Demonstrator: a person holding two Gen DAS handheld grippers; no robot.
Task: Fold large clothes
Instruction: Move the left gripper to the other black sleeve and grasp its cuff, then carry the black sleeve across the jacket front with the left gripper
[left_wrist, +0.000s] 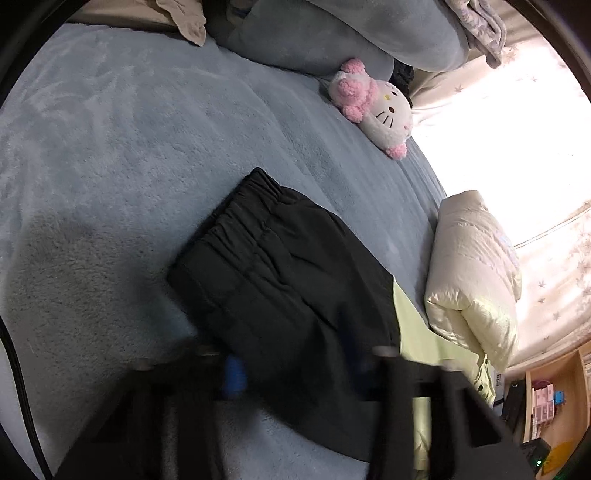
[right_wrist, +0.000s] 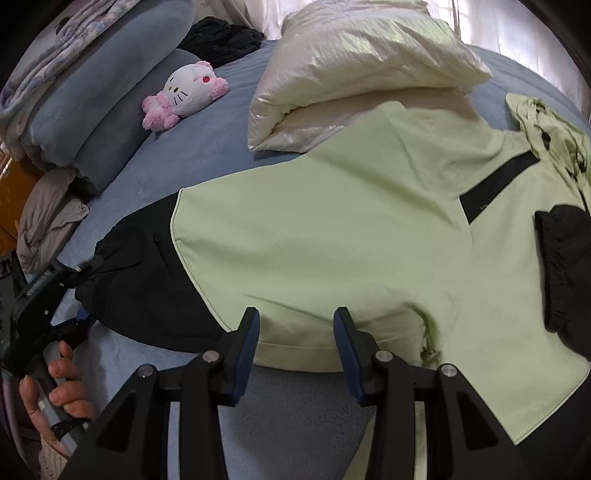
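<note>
The bed (right_wrist: 207, 147) carries your jacket (right_wrist: 332, 236), spread flat beside the pillow (right_wrist: 362, 66). Its black cuff (left_wrist: 280, 266) lies between your left gripper (left_wrist: 291, 365) jaws; blur prevents confirming whether they clench it. Your right gripper (right_wrist: 295, 350) jaws stand released over the hem, apart from the fabric. The plush (right_wrist: 184, 92) lies near the folded blankets (right_wrist: 92, 92).

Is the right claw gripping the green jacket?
No, the right claw stands open over the green jacket hem.
</note>
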